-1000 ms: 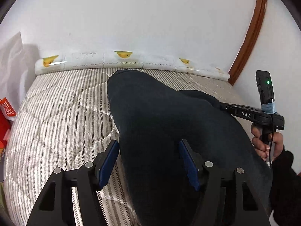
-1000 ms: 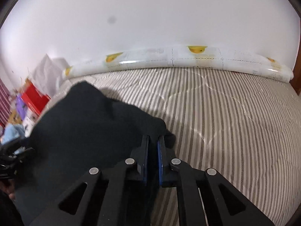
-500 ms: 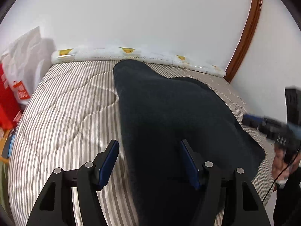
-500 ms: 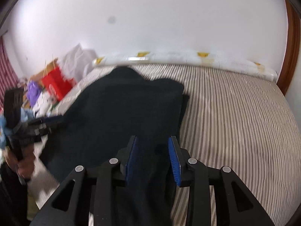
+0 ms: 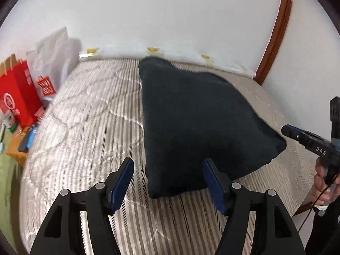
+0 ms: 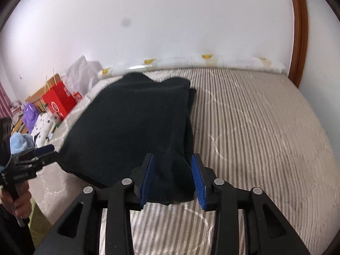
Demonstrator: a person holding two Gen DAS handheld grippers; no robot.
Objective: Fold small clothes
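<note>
**Dark garment folded on the striped bed, both tools apart from it**

Dark garment [image 5: 191,114], navy or black, lies folded on the striped bed cover [image 5: 85,127] in the left wrist view, its far end reaching toward the white bolster [image 5: 191,58] with yellow patches that runs along the wall. The left tool [image 5: 167,188] hangs over the garment's near end with its blue pads set wide; the near left corner of the cloth shows in the gap between them, but neither pad presses on it. To the left of the garment, beyond the bed's edge, stand a red paper bag [image 5: 17,99] and a white bag [image 5: 53,48]. To the right of the garment the right tool [image 5: 306,138] points at its near right corner, just short of the cloth, gripped by a hand [image 5: 325,180] in a dark sleeve. A brown wooden door frame [image 5: 276,27] curves up past the bed's far right corner.

From the right wrist view the garment [image 6: 131,123] lies left of the bed's middle, with a second layer showing along its right edge. The right tool [image 6: 173,180] has just been opening: its blue pads stand partly apart with the garment's near right corner lying between them, and no pad is seen to clamp it. Left of the garment the left tool [image 6: 42,150] appears, blurred, held by a hand [image 6: 19,199]. Behind it are the red bag [image 6: 57,104], a purple bundle [image 6: 31,114] and a pale blue cloth [image 6: 19,142]. Bare striped cover [image 6: 255,127] fills everything right of the garment.
</note>
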